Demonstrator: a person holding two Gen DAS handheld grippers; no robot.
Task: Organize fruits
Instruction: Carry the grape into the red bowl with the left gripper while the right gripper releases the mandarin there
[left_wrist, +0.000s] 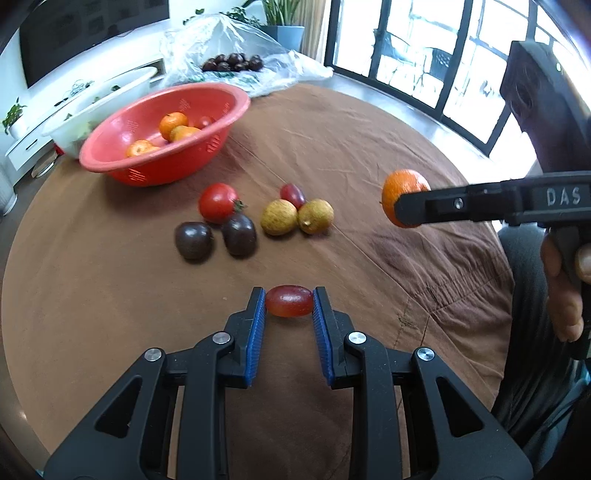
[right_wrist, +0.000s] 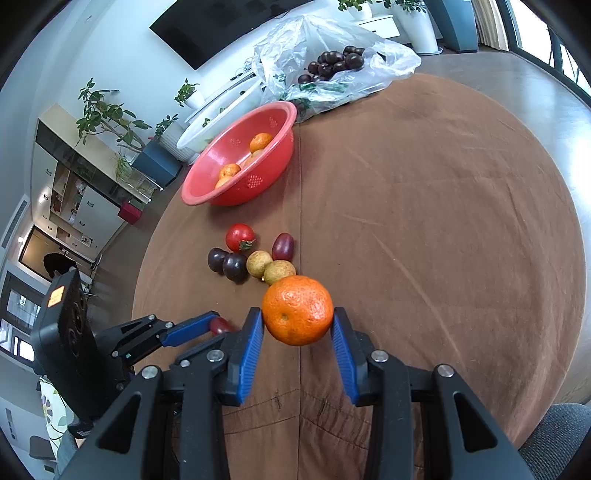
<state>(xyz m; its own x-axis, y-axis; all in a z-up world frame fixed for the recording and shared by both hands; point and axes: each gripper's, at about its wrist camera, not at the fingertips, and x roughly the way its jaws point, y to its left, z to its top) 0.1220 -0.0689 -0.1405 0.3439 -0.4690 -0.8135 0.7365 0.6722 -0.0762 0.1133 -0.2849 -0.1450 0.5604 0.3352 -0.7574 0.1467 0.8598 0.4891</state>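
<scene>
The left gripper (left_wrist: 289, 301) pinches a small oval red grape (left_wrist: 289, 301) between its ribbed blue pads (left_wrist: 258, 314), one pad on each end of the smooth, glossy fruit, low over the brown tablecloth (left_wrist: 332, 147). The right gripper (right_wrist: 297, 321) clamps a round orange (right_wrist: 297, 309) with dimpled, pebbly skin, the same ribbed blue pads pressing on its two sides; the fruit is held off the cloth. In the left wrist view this orange (left_wrist: 400, 195) shows at the right, gripped by a black finger, with a hand (left_wrist: 565, 280) on the handle behind it.

Beyond the fingers a loose cluster lies on the cloth: a shiny red tomato (left_wrist: 218, 202) with a green stem, two dark purple, matte, rounded fruits (left_wrist: 216, 236) touching each other just below it, two yellowish, speckled round fruits (left_wrist: 297, 216) side by side, and a dark red oval grape (left_wrist: 292, 195) resting behind them.

Further back stands a red plastic colander bowl (left_wrist: 221, 96) with perforated patches in its wall, holding several small oranges (left_wrist: 173, 125). Behind it is a white basin (left_wrist: 110, 88), and a crinkled clear plastic bag (left_wrist: 236, 40) spreads open under a heap of dark glossy fruits (left_wrist: 232, 62). The cloth is soft, creased and seamed, draped over a round table.
</scene>
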